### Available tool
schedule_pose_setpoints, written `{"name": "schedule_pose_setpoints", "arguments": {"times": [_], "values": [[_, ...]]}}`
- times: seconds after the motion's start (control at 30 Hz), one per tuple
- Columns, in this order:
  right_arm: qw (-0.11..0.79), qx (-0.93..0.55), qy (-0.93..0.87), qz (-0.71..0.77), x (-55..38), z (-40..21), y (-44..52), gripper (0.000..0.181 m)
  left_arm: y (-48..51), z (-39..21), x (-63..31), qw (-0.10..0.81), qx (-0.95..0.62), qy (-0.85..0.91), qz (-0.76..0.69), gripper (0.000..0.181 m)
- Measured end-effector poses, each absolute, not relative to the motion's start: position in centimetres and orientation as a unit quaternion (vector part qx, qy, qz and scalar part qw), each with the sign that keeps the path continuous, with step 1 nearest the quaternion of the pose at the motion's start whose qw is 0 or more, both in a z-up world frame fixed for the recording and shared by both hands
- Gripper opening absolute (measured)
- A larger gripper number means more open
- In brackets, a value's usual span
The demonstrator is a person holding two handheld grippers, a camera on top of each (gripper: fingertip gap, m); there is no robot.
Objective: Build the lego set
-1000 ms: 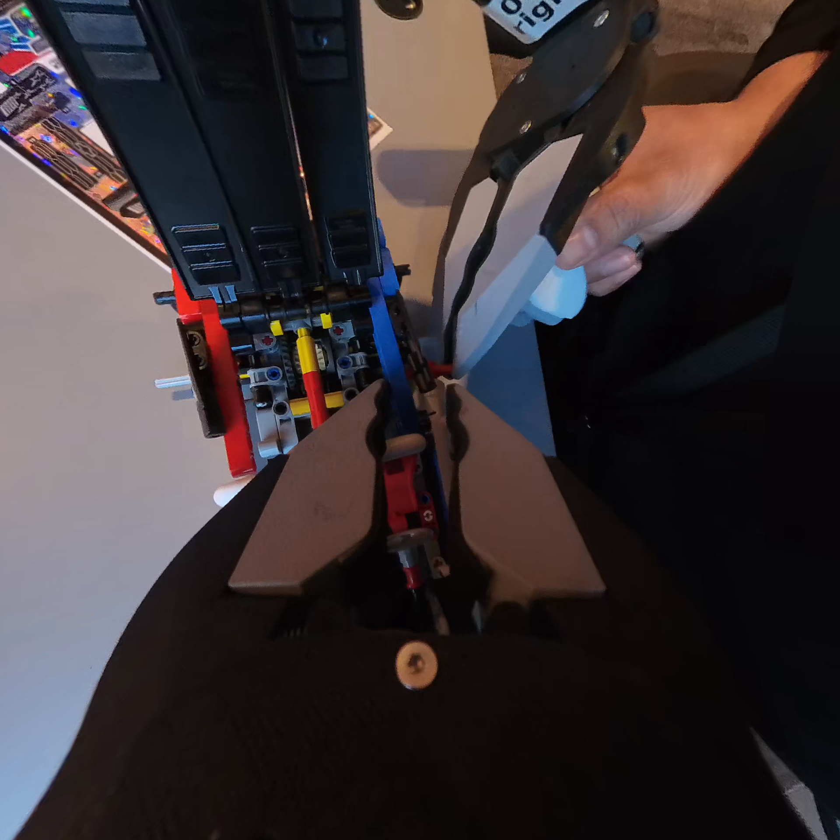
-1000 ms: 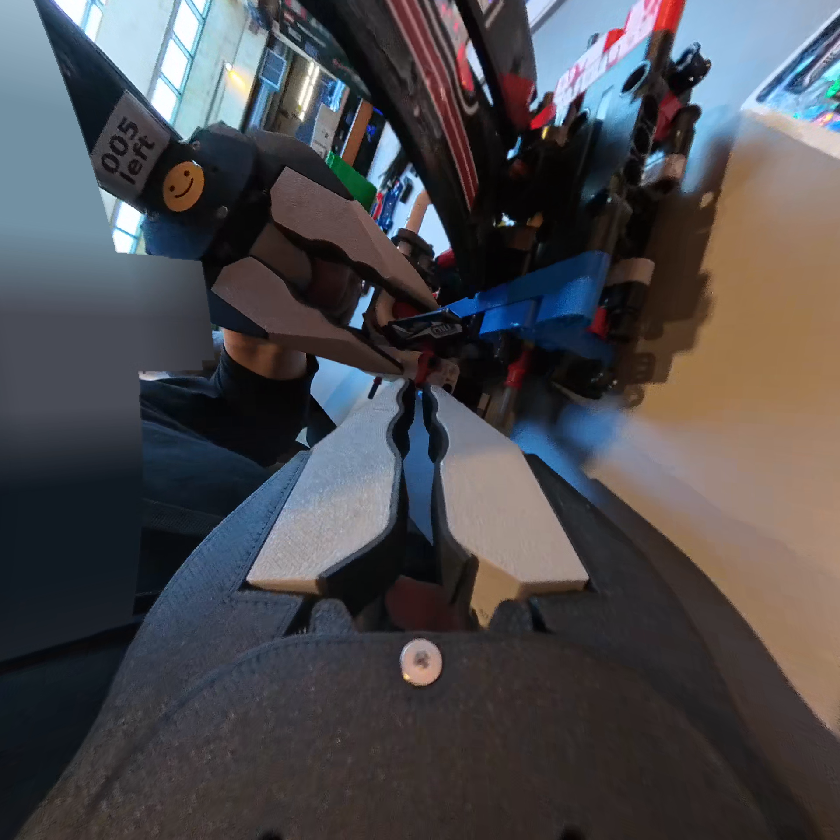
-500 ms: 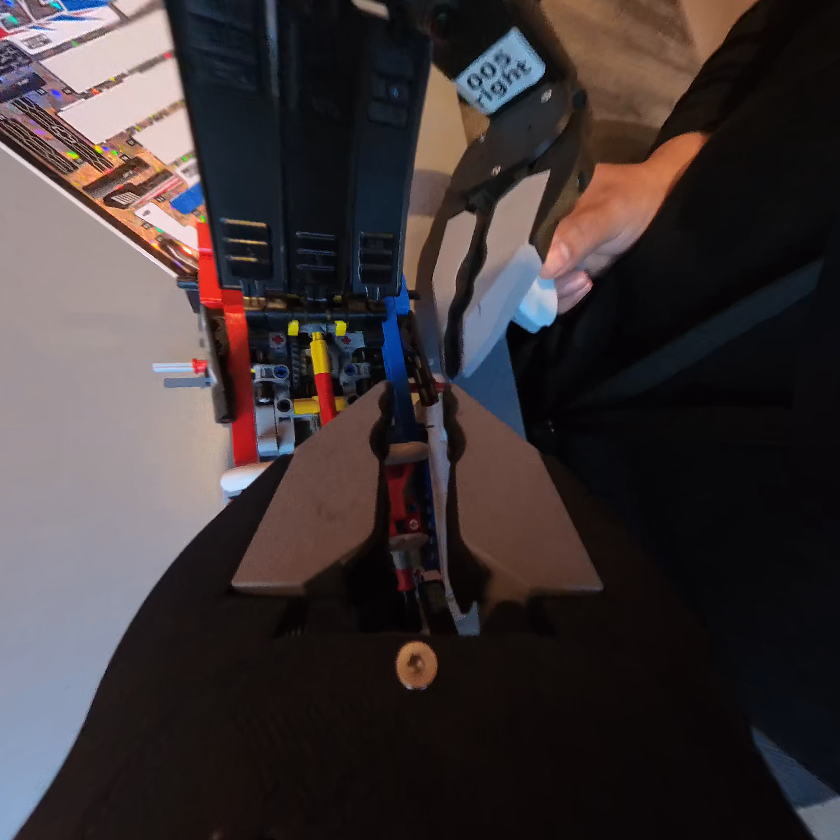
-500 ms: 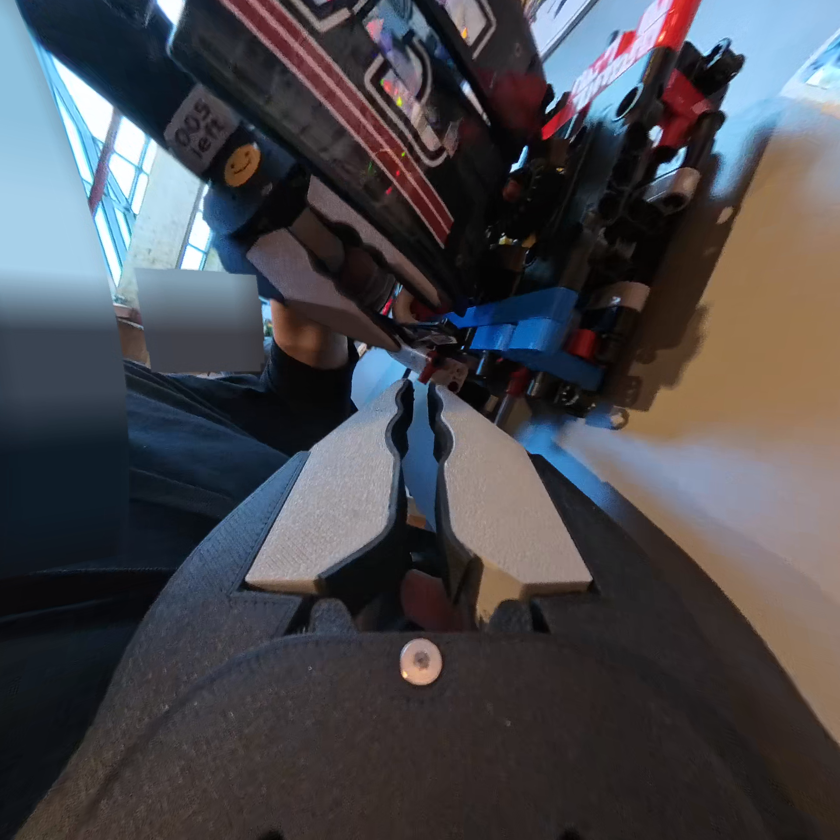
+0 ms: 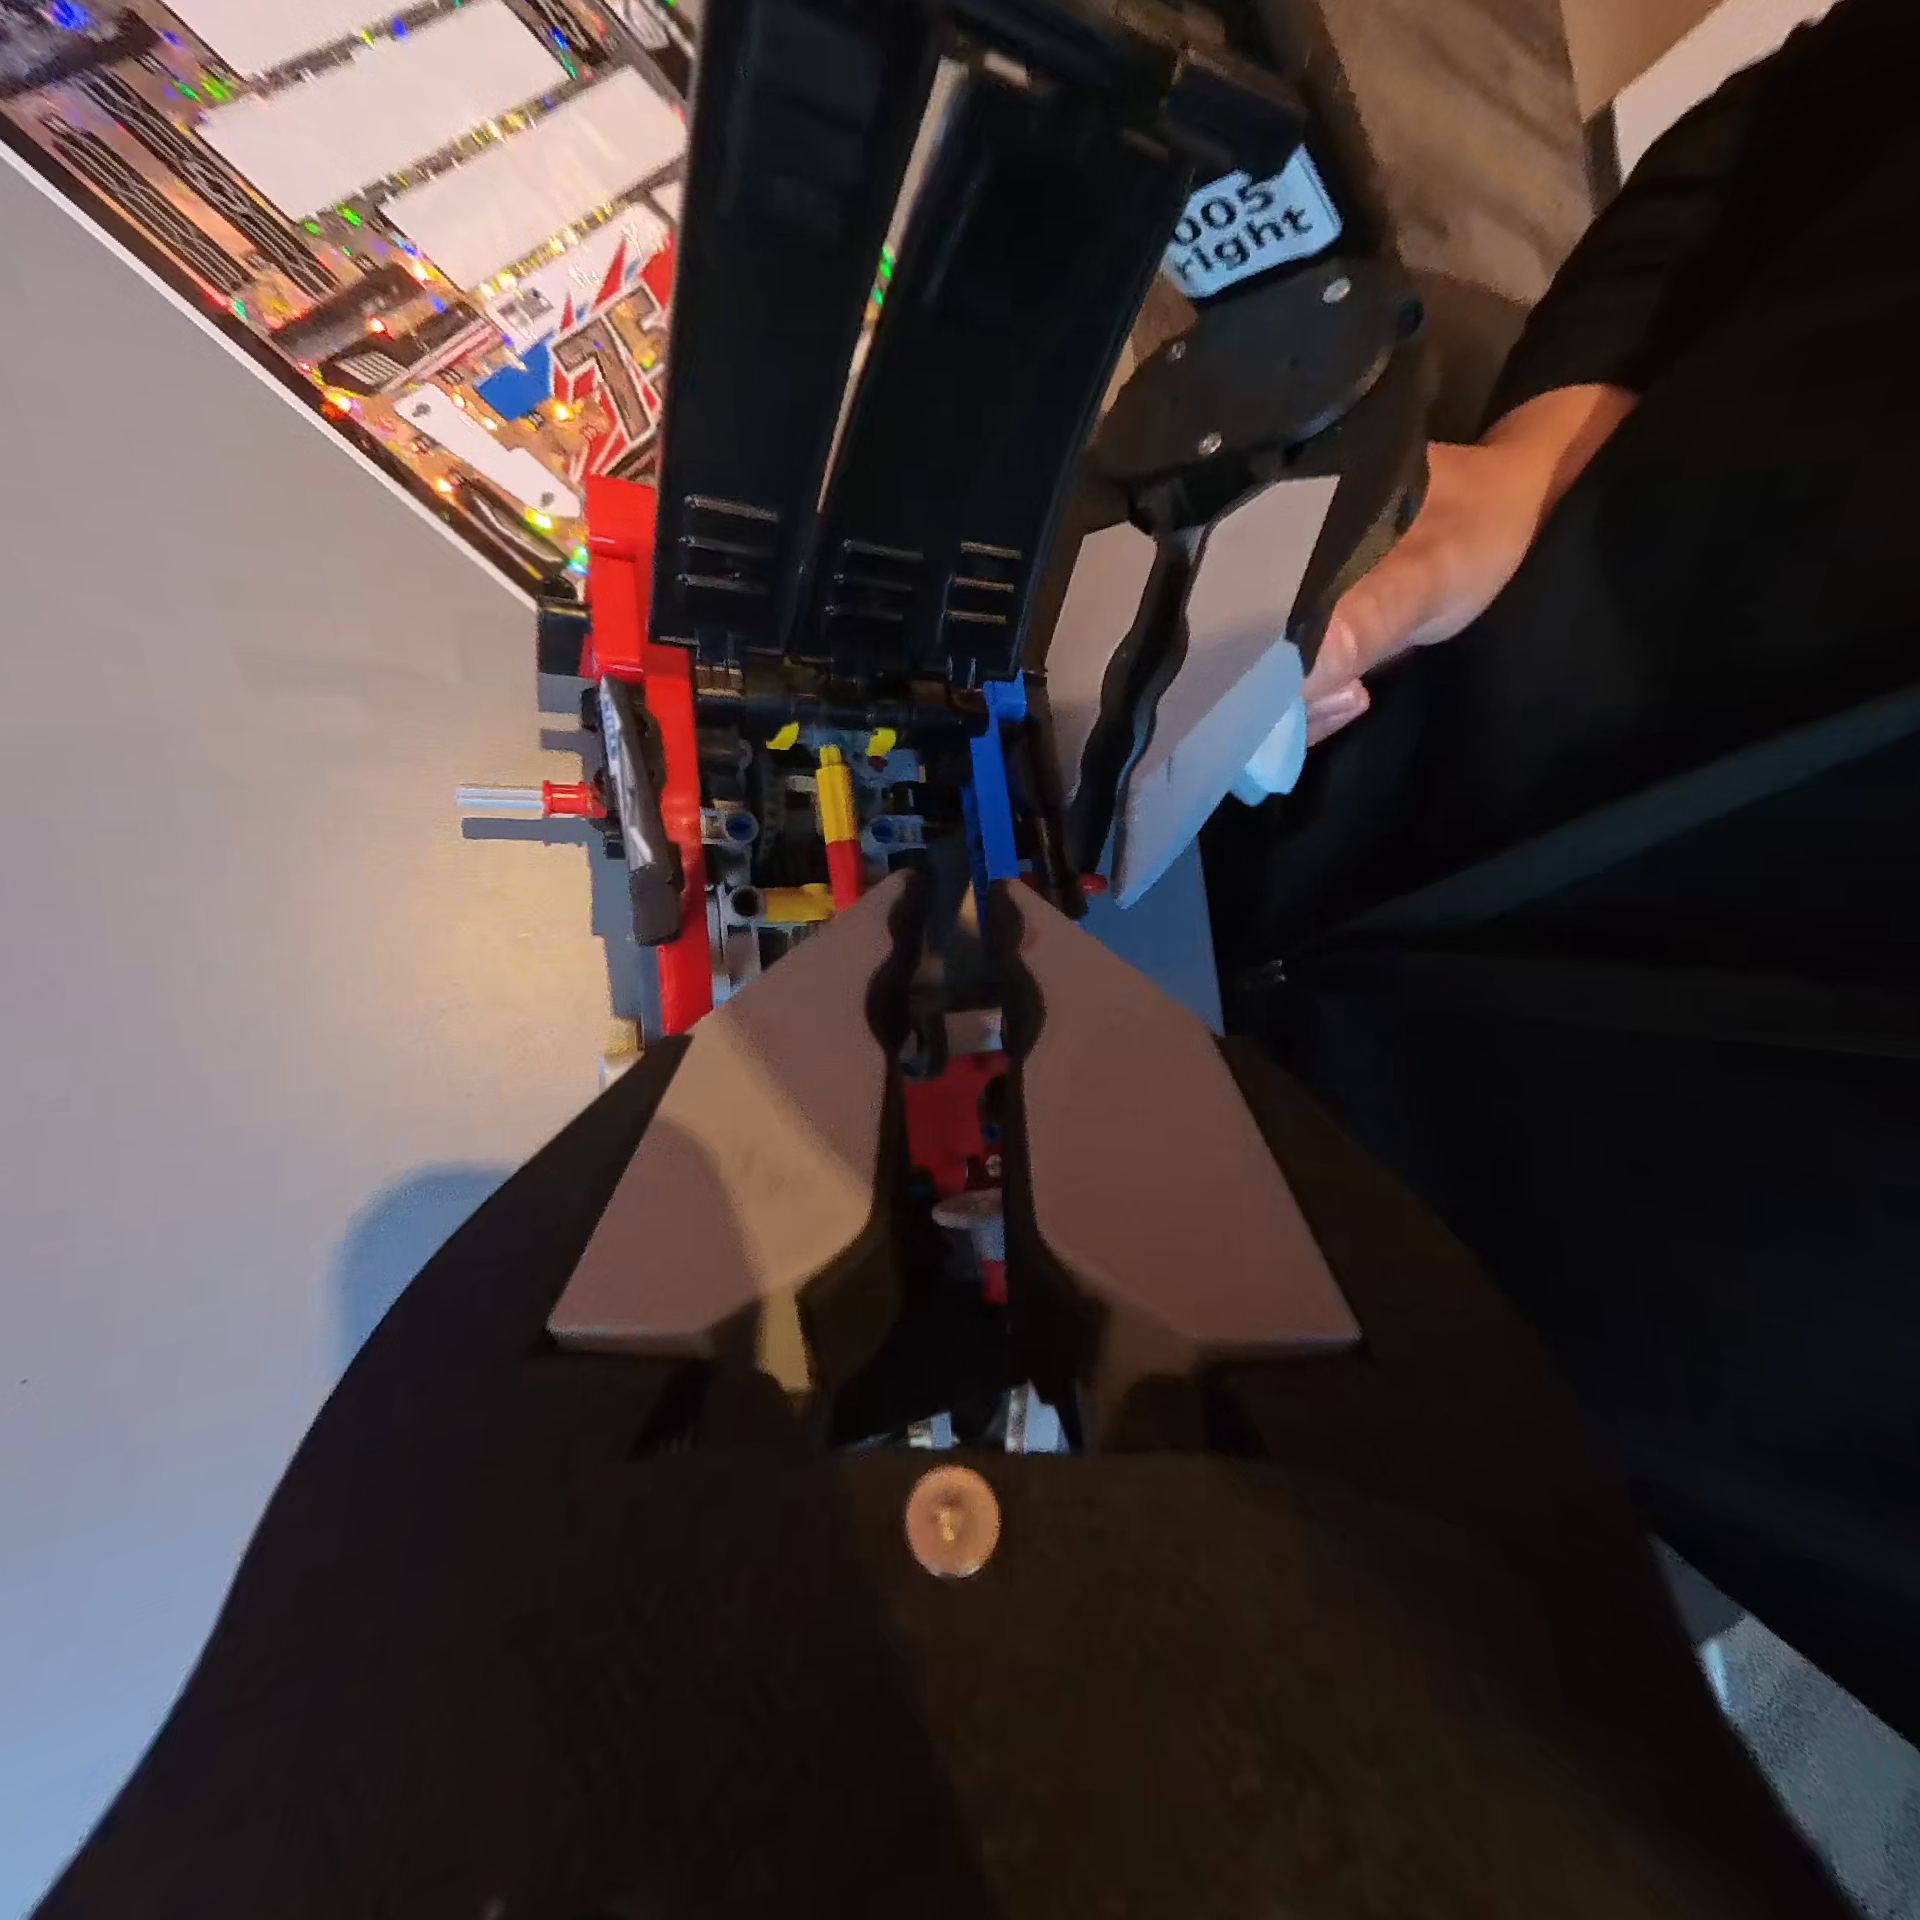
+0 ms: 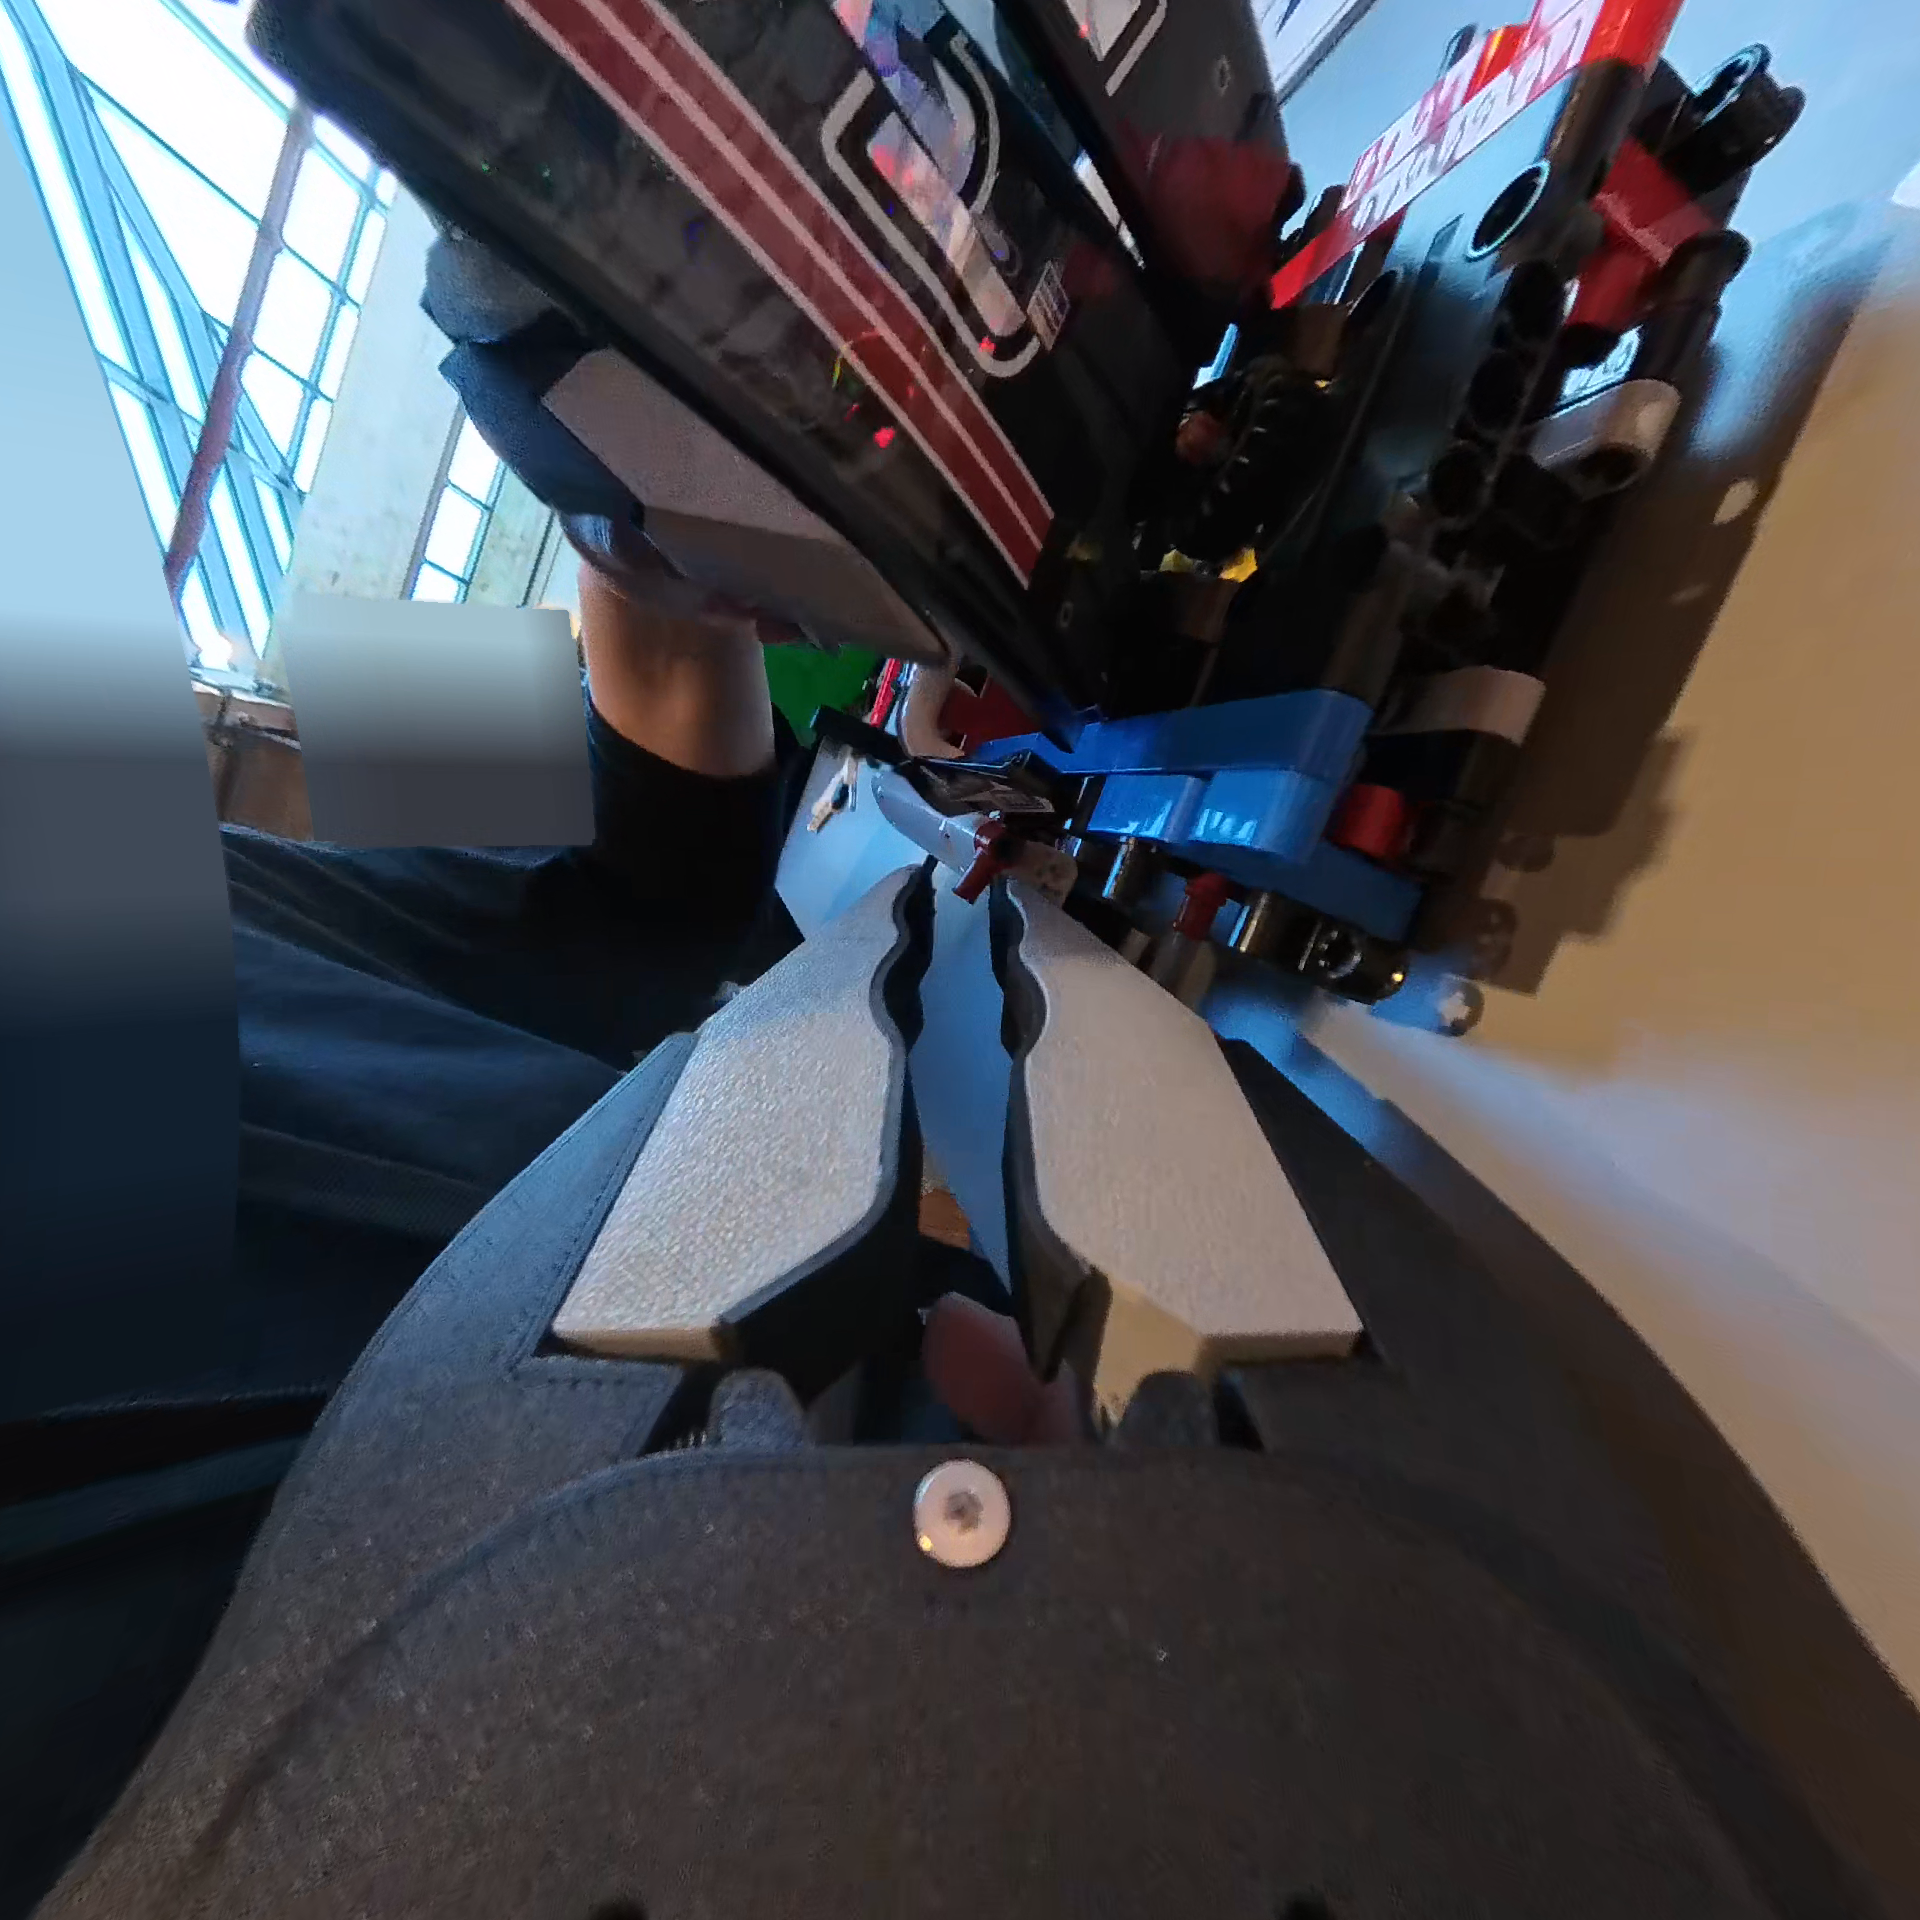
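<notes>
- We see the lego model (image 5: 831, 727) standing on the pale table (image 5: 208, 935) at the centre of the left wrist view, its black panels reaching to the top edge.
- Our left gripper (image 5: 951, 894) is pinched on the model's near end; red parts show between its fingers.
- Our right gripper (image 6: 956, 883) is nearly closed and holds nothing, its tips just beside a small red pin (image 6: 982, 862) below the blue beam (image 6: 1205, 758).
- A sticker sheet (image 5: 416, 208) lies upper left.
</notes>
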State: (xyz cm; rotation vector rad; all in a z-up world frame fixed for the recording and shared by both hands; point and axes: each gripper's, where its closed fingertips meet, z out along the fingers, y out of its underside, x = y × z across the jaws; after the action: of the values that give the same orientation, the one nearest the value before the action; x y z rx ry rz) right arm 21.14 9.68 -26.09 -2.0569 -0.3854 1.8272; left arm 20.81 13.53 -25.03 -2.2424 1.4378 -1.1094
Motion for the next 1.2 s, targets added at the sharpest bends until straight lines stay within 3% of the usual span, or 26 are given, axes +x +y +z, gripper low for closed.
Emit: {"name": "schedule_pose_setpoints", "arguments": {"times": [0.33,0.53,0.8,1.2], "values": [[0.187,-0.73,-0.118,0.647,21.1,-26.2,10.4,0.003,13.2,-26.1,20.5,0.059,-0.775,0.514,-0.364,0.016],[0.19,-0.733,-0.127,0.641,21.2,-26.2,10.6,0.002,13.9,-26.6,20.1,0.03,-0.772,0.534,-0.344,0.0],[0.18,-0.733,-0.14,0.641,21.2,-26.2,10.7,0.003,13.4,-26.2,20.6,-0.021,-0.756,0.539,-0.37,0.0],[0.196,-0.728,-0.17,0.634,21.7,-26.0,10.8,0.006,12.9,-26.1,20.8,-0.055,-0.758,0.542,-0.359,0.014]]}}
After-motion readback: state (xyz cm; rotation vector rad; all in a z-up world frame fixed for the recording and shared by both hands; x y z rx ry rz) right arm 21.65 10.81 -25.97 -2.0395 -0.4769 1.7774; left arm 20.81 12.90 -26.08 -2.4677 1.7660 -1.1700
